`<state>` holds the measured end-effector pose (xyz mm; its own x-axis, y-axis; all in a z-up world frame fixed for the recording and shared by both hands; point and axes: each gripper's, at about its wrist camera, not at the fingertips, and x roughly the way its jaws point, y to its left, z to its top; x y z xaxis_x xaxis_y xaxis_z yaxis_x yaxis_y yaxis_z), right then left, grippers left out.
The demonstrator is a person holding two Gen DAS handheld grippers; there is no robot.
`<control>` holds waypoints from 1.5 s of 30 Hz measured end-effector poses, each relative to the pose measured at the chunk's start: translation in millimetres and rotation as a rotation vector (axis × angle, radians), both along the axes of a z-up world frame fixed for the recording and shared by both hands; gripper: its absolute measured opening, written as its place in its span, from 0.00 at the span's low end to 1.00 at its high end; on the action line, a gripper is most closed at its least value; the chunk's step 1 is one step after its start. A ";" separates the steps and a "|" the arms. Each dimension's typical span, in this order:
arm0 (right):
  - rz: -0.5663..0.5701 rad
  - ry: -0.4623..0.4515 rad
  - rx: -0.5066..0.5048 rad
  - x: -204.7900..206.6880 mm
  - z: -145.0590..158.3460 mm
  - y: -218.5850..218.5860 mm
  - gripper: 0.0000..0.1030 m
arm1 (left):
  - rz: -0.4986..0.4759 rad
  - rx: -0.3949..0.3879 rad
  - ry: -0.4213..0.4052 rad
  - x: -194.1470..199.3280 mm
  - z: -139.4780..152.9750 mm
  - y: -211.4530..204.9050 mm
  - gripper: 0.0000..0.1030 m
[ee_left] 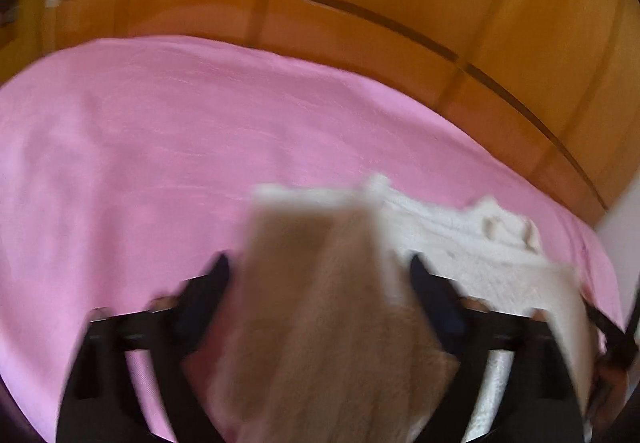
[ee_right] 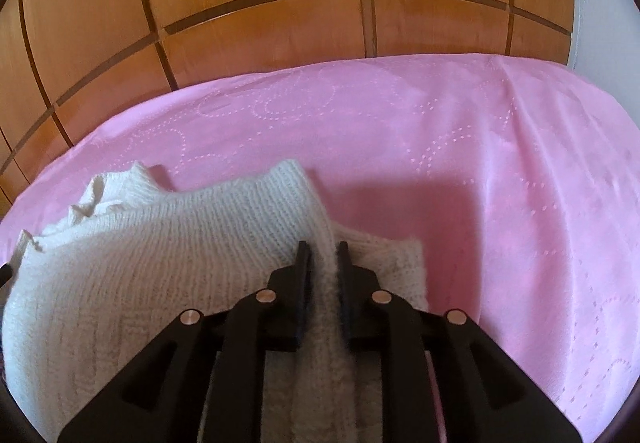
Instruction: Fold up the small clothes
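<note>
White knitted sweater [ee_right: 168,243] lies on a pink sheet [ee_right: 460,163], near its front edge, with wooden panelling [ee_right: 260,3] behind. The right gripper [ee_right: 324,255] has its fingers narrow, pinching a fold of the knit. The left gripper [ee_left: 320,271] has its fingers wide, a blurred flap of sweater between them.

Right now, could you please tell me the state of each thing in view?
Left tongs: open wide, a blurred flap of fabric between them, not pinched.
Right tongs: closed on a ridge of the sweater.
White sweater: partly folded, lying on the sheet.
Pink sheet: spread out, lightly creased.
</note>
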<state>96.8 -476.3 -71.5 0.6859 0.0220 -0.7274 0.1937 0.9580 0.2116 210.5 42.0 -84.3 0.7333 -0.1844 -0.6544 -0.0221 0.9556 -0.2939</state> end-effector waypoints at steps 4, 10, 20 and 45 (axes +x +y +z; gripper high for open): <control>-0.007 -0.010 0.006 -1.7 2.4 0.8 0.15 | 0.095 -0.130 0.034 -22.4 -8.6 22.5 0.91; -0.021 -0.032 -0.011 -9.9 3.8 4.8 0.19 | 0.121 -0.157 0.014 -59.1 -10.5 25.9 0.91; 0.044 -0.272 -0.214 -63.4 64.4 52.0 0.66 | -0.153 -0.137 -0.080 -66.9 44.5 -35.2 0.80; 0.275 -0.004 -0.056 21.0 8.4 89.1 0.04 | -0.304 0.225 0.079 35.5 -19.1 -132.5 0.00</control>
